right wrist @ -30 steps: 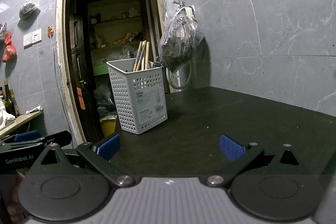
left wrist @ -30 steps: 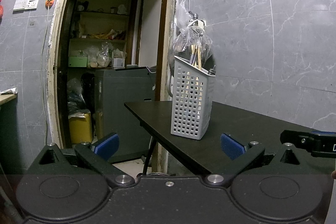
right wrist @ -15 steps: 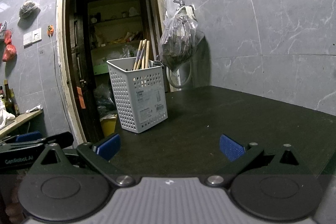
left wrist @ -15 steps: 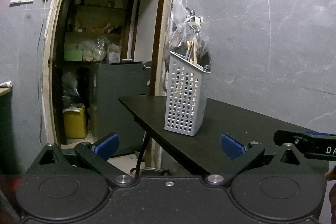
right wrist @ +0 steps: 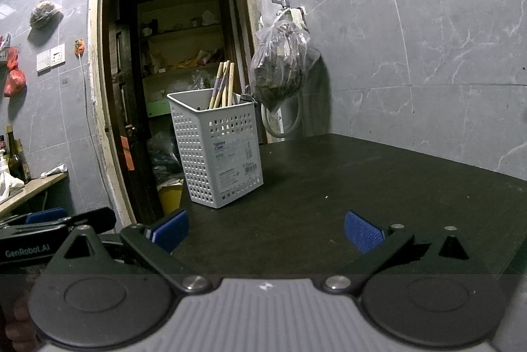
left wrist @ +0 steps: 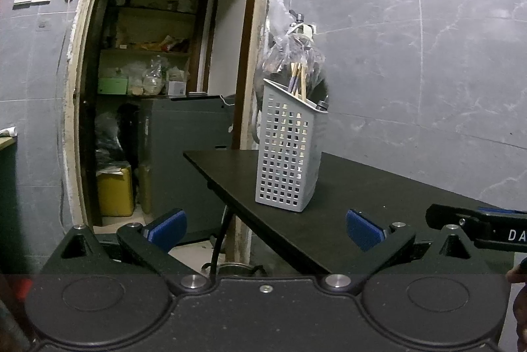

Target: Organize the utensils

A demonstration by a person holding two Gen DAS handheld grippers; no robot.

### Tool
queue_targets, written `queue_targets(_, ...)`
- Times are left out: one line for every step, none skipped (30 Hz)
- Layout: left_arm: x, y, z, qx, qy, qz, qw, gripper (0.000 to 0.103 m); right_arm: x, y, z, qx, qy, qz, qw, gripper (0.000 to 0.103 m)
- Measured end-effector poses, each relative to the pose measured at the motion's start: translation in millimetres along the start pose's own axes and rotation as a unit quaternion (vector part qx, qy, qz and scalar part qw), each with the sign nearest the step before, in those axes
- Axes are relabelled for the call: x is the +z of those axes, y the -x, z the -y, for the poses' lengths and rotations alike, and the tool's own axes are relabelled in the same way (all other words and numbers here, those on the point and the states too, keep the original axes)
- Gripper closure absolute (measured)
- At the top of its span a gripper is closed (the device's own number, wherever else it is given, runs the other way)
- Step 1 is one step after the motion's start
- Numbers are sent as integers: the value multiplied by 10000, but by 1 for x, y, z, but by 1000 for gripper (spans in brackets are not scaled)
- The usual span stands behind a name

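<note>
Both the left tool (left wrist: 263,228) and right tool (right wrist: 265,230) hang spread and empty, apart from the perforated holder (right wrist: 217,151) standing upright on the worktop (right wrist: 362,180) so its chopsticks (right wrist: 222,85) stay gathered.

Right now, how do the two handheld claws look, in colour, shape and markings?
Both have black angular fingers with blue ribbed pads and round black discs at the base. The left claw has a black speckled body; the right claw has a grey ridged body. White "GenRobot.AI" lettering marks the left one's side.
</note>
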State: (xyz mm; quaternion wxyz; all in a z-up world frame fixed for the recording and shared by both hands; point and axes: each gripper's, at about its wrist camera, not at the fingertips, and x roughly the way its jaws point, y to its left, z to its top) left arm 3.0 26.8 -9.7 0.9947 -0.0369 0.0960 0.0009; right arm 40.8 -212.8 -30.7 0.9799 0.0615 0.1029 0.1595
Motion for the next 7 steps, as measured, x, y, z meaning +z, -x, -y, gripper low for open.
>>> queue_targets(0,0,0,-4,-9,-6,10000,1,0,-1,0,2,-4,-4,10000,0)
queue_targets(0,0,0,-3,-16,-11,10000,1,0,0,0,2,-7,-6,10000,0)
queue_targets(0,0,1,-1,-22,-16,10000,1,0,-1,0,1,-8,-8,10000,0)
queue_targets(0,-1,1,3,-28,-23,10000,1,0,0,0,1,-10,-13,10000,0)
queue_targets(0,-1,1,13,-33,-36,10000,1,0,-1,1,3,-12,-17,10000,0)
queue_targets(1,-3,2,24,-36,-53,10000,1,0,-1,1,6,-14,-19,10000,0)
queue_targets(1,-4,2,33,-40,-71,10000,1,0,-2,1,7,-16,-20,10000,0)
